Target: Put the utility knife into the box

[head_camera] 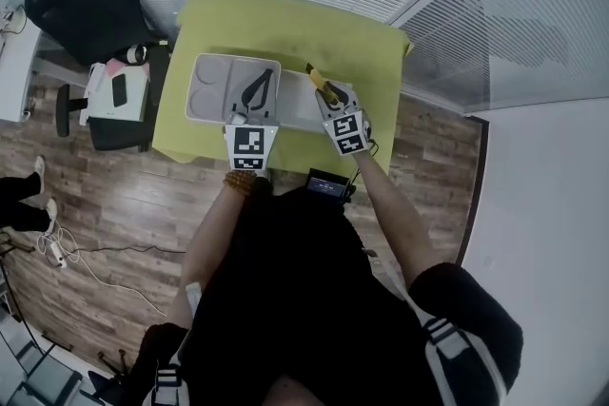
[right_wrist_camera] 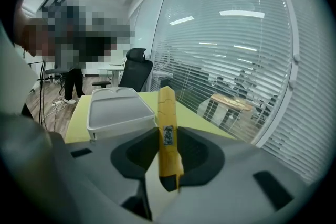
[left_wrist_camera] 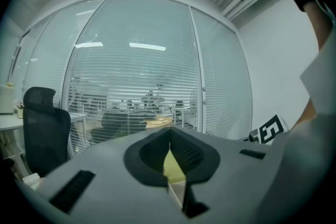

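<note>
r gripper view: right gripper (right_wrist_camera: 169, 157) clamped on yellow utility knife (right_wrist_camera: 167, 113), which sticks out past jaws, beside box (right_wrist_camera: 113, 113). head view only: left gripper (head_camera: 253, 92) over box, jaws together, holding 0.

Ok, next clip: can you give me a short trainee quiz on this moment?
1. True or false: the knife already lies in the box.
2. Which gripper holds the knife? A left, B right, C neither.
3. Fill in: the box stands on a ____ table.

Key: 1 false, it is held up, clear of the box. 2 B, the right gripper is shut on it. 3 green.
</note>
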`<state>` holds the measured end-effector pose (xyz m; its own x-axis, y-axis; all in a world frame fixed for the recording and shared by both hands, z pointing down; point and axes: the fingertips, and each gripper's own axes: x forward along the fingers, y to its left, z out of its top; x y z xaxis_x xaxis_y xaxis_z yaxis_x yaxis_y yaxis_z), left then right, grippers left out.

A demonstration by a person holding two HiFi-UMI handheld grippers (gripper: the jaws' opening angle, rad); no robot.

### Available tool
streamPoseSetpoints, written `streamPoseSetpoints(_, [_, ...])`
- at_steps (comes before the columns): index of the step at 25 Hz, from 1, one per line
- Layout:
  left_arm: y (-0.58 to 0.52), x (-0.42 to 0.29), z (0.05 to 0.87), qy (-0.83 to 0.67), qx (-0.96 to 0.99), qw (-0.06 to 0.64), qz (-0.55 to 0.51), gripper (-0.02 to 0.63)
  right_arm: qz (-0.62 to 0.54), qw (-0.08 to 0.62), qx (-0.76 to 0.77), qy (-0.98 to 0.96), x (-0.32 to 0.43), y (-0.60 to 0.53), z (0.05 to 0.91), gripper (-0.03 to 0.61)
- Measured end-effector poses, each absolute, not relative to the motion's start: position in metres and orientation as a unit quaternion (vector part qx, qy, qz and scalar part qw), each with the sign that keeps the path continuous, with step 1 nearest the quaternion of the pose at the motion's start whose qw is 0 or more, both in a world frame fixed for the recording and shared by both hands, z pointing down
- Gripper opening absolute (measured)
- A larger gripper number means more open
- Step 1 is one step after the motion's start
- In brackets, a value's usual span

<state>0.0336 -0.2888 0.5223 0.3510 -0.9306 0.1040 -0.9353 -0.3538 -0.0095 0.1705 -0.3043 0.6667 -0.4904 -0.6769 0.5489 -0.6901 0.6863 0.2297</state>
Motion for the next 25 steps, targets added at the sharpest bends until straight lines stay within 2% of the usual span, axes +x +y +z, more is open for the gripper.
streamPoseSetpoints(25, [-0.291,0.032,0.531,-0.562,0.825,0.035,0.055,0.012,0.034,0.41,0.327,-0.851,0.148,-0.304,0.735,0.107])
